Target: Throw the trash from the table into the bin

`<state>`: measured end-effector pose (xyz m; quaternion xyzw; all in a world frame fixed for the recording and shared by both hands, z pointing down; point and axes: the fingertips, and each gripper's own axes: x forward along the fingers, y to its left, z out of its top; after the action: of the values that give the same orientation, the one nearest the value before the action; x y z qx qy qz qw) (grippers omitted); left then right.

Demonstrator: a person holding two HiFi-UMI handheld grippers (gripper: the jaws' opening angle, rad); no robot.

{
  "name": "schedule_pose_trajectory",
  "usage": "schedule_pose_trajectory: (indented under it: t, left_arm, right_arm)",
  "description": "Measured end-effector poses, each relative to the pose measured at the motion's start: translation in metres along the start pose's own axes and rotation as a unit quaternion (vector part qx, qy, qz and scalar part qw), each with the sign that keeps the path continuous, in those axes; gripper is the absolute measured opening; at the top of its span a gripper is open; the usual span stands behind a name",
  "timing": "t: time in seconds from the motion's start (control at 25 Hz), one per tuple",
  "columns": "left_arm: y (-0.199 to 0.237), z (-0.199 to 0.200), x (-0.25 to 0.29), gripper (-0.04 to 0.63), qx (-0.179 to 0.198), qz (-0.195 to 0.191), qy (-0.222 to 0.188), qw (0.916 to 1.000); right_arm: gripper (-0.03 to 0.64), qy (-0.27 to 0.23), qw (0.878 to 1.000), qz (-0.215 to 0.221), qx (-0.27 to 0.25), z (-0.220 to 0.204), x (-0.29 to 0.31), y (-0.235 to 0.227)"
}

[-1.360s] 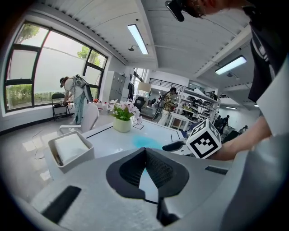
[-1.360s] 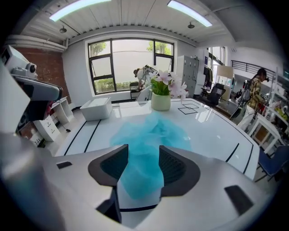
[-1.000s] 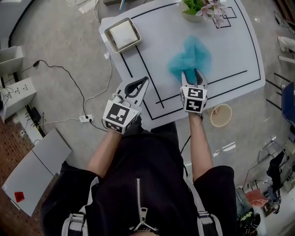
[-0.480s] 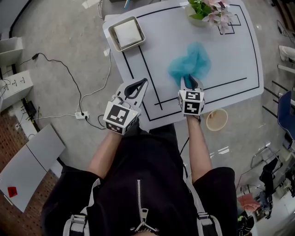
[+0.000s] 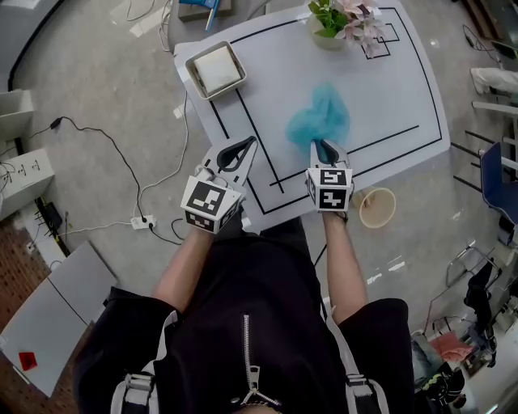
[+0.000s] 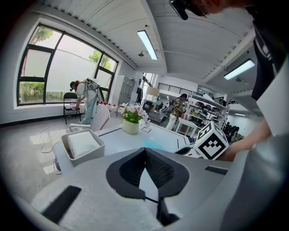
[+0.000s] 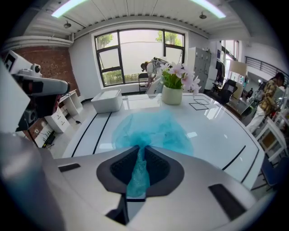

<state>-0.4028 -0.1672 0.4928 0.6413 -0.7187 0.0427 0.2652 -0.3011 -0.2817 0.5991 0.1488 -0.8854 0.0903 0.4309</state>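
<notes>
A crumpled light-blue plastic bag (image 5: 320, 117) lies on the white table (image 5: 388, 81) near its front edge. My right gripper (image 5: 324, 146) is at the bag's near end, its jaws closing, and a twisted strip of the bag (image 7: 138, 173) is pinched between the pads. The rest of the bag (image 7: 153, 131) spreads out just beyond the jaws. My left gripper (image 5: 246, 146) hovers over the table's front left corner, shut, with nothing in it (image 6: 145, 150). A round tan bin (image 5: 376, 207) stands on the floor to the right of my right hand.
A white square tray (image 5: 214, 69) sits at the table's back left. A flower pot (image 5: 340, 16) stands at the back edge. Cables and a power strip (image 5: 146, 218) lie on the floor to the left. Chairs and clutter stand at the right.
The right gripper's jaws have closed on the near end of the blue bag, and the bag's near part has bunched up toward them. The left gripper has stayed in place.
</notes>
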Motion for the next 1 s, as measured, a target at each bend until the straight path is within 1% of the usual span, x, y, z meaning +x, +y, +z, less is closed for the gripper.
schedule_pose_trajectory:
  t: [0.16,0.36,0.72,1.0]
  left_arm:
    - [-0.006,0.010,-0.001,0.005,0.013,-0.025,-0.012,0.9995]
    - [-0.015,0.013,-0.004,0.005,0.032,-0.062,-0.017,0.9974]
    - [-0.025,0.024,-0.016,0.005,0.066,-0.116,-0.031,0.9906]
    - [-0.040,0.028,-0.025,0.005,0.085,-0.163,-0.036,0.9823]
  right_arm:
    - [0.038,-0.035,0.999,-0.025,0.020,0.018,-0.032,0.001]
    - [0.038,-0.075,0.995,-0.051,0.035,0.034,-0.068,0.010]
    - [0.038,-0.143,0.985,-0.090,0.037,0.062,-0.124,0.046]
    - [0.038,-0.161,0.977,-0.131,0.045,0.060,-0.153,0.067]
